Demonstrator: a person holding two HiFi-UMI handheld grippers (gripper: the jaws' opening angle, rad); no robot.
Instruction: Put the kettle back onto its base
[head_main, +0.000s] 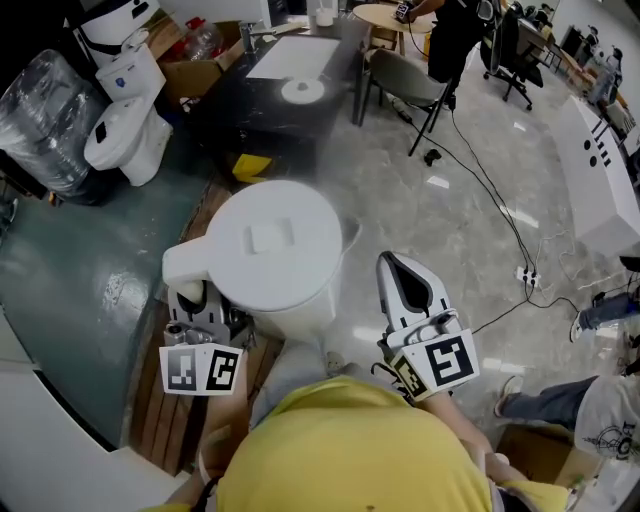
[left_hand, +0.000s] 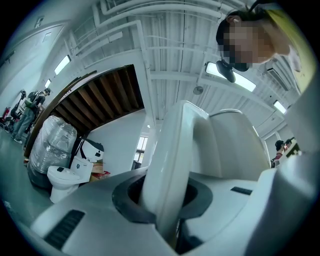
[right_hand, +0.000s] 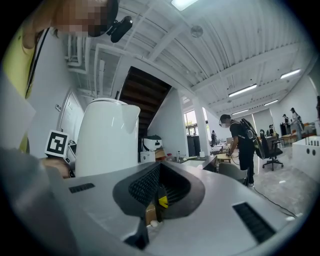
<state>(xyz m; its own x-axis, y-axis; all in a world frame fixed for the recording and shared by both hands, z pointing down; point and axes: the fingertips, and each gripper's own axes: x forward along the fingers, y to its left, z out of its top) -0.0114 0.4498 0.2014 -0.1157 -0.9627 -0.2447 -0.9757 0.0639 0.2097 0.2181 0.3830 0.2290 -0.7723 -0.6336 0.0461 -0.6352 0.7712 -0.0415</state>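
Note:
A white electric kettle (head_main: 280, 250) hangs in the air close to my body, seen from above with its lid shut. My left gripper (head_main: 192, 305) is shut on the kettle's handle (head_main: 185, 268). In the left gripper view the handle (left_hand: 170, 165) stands upright between the jaws, with the kettle's body (left_hand: 235, 145) behind it. The round white base (head_main: 302, 91) lies on a dark table (head_main: 250, 110) farther ahead. My right gripper (head_main: 392, 265) hovers just right of the kettle, shut and holding nothing. In the right gripper view the kettle (right_hand: 107, 137) is left of that gripper (right_hand: 159, 177).
A grey folding chair (head_main: 405, 80) stands right of the table. White toilets (head_main: 130, 110) and a plastic-wrapped bundle (head_main: 40, 120) are at the left. Cables and a power strip (head_main: 525, 275) lie on the marble floor. A wooden pallet (head_main: 160, 420) is below me. A person in black (head_main: 450, 30) stands at the back.

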